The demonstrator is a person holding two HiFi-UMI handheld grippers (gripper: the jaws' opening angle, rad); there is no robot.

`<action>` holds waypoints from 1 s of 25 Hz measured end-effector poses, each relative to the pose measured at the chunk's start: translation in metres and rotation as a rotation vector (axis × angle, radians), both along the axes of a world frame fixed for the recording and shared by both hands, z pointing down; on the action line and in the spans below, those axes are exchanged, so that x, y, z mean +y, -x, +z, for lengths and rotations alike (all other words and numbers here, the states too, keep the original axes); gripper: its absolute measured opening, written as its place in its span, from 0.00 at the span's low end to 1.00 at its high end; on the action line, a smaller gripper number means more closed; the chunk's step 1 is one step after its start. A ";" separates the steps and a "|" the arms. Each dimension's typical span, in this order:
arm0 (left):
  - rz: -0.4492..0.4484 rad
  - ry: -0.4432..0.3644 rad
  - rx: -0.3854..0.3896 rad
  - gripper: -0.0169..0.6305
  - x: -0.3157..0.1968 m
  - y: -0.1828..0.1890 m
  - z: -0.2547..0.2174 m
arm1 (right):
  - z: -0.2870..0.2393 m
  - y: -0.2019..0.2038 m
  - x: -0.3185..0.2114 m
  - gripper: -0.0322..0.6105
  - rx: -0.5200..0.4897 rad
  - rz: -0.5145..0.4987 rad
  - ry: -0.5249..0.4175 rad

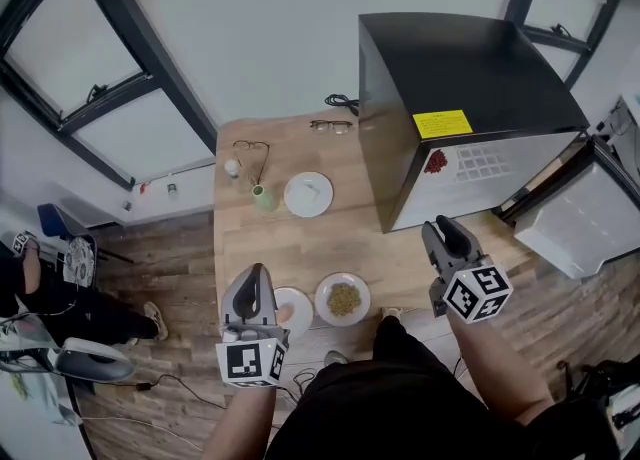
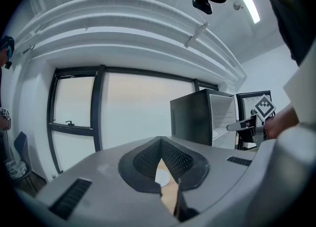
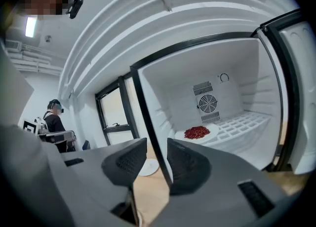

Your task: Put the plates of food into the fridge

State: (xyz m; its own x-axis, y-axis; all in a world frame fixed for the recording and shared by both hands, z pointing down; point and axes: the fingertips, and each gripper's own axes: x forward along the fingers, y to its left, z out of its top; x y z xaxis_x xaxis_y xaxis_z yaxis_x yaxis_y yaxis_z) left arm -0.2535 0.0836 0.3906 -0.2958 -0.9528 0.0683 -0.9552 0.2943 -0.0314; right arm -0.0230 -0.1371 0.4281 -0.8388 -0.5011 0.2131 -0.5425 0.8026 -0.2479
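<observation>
The left tongs (image 2: 159,144) are pinched together at the tips with nothing in them, pointing level over the near edge of the counter (image 1: 250,248). A near plate (image 1: 296,313) lies just right of them, partly under their nose, and a brown plate (image 1: 343,299) of grainy food sits one place further right. Both seem parked at the front edge so they are easy to reach, and both are not yet in the fridge (image 1: 470,88). Well ahead of these tongs a white plate (image 1: 307,194) rests mid-counter; it looks empty, though that is hard to tell. The right tongs (image 3: 157,144) stand apart and empty, tipped slightly down and aimed into the fridge, whose frame edge crosses beyond the gap between the jaws. Straight ahead of them a red plate (image 3: 197,132) sits on the wire shelf (image 3: 247,122), so one dish appears already stowed and these tongs look free for another. The door (image 1: 585,223) hangs wide to their right, leaving the opening clear. Both forearms reach forward from the body, the left low by the plates, the right held out in front of the fridge.
</observation>
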 end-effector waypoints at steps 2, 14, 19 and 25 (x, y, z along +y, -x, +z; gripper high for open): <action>0.000 -0.003 0.006 0.03 0.015 0.001 0.002 | 0.010 0.003 0.021 0.27 -0.009 -0.017 0.035; -0.025 0.005 -0.031 0.03 0.089 0.013 0.009 | 0.109 0.010 0.123 0.27 0.080 -0.093 0.162; -0.071 0.036 -0.056 0.03 0.123 0.030 0.010 | 0.155 0.007 0.147 0.27 0.059 -0.055 0.300; -0.068 0.099 -0.059 0.03 0.138 0.027 0.028 | 0.207 -0.003 0.171 0.27 0.013 0.021 0.479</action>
